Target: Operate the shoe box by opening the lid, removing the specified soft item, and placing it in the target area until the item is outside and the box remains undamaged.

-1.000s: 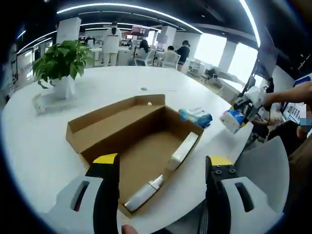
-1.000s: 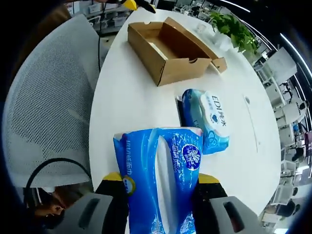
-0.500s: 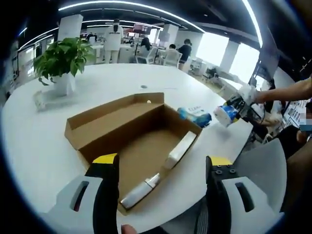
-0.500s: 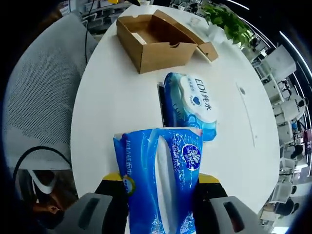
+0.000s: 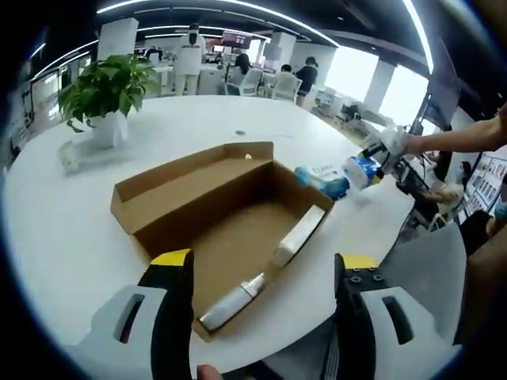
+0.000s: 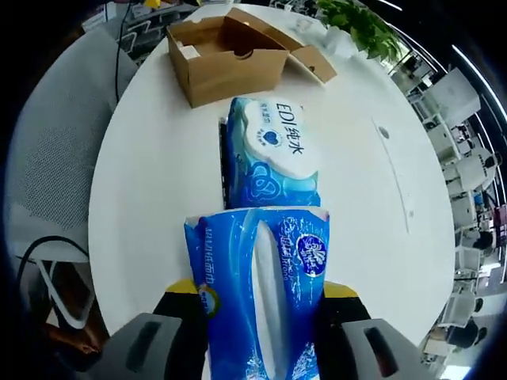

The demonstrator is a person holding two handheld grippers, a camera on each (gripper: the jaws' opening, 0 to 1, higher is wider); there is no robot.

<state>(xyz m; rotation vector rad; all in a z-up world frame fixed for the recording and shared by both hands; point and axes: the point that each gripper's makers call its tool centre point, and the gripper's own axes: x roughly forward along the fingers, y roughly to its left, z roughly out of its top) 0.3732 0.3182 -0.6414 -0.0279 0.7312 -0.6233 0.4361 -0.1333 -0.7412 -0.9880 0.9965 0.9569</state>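
Right tongs clamp blue tissue pack above wipes pack on table for placing; left tongs gape empty over open shoe box

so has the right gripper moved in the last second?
Yes. In the left gripper view, the right gripper with its blue pack has moved from beyond the table edge toward the shoe box.

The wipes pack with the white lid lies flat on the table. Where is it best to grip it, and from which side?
Probably across its two long soft edges, coming down from above. The wipes pack lies flat on the table, its stiff lid facing up, so only the sides give. The right tool must first release the blue pack.
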